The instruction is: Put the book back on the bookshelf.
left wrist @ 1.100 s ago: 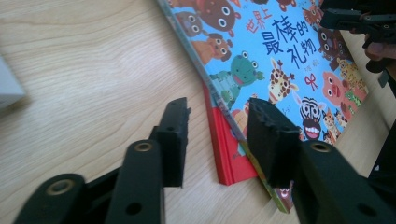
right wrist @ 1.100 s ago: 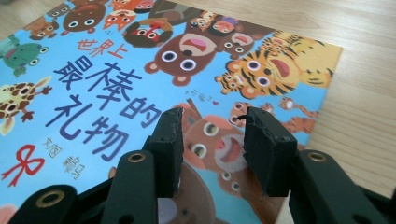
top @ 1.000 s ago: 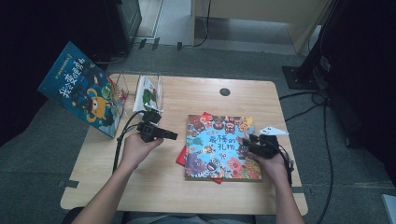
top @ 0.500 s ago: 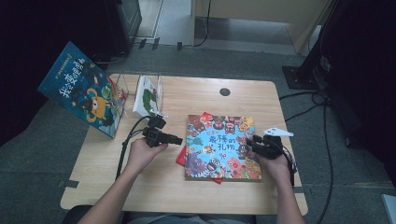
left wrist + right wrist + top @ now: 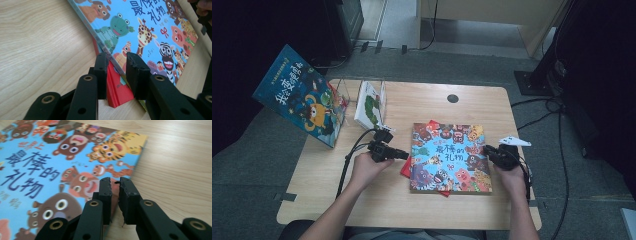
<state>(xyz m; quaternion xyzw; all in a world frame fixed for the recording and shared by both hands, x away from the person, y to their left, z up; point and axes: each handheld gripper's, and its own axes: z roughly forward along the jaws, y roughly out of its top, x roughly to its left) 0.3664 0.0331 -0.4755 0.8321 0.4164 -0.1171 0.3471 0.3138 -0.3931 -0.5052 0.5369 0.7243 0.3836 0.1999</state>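
Note:
A picture book (image 5: 449, 157) with cartoon animals on a blue cover lies flat on the wooden table (image 5: 362, 200), on top of a red book (image 5: 406, 170). My left gripper (image 5: 407, 156) is at its left edge. In the left gripper view the jaws have just been closing and now hold the picture book's (image 5: 150, 30) spine edge, left gripper (image 5: 116, 58). The red book's corner (image 5: 117, 95) lies between them too. My right gripper (image 5: 487, 150) is at the right edge. Its jaws have also just been closing, and the right gripper (image 5: 114, 182) pinches the picture book's (image 5: 37, 165) edge.
At the back left a clear stand holds a leaning blue book (image 5: 299, 102) and a white book (image 5: 371, 102). A round cable hole (image 5: 452, 98) sits near the table's far edge. Cables trail from both grippers, and more run across the floor at the right.
My left gripper has moved down and right onto the book's left edge. The right hand has stayed at the right edge.

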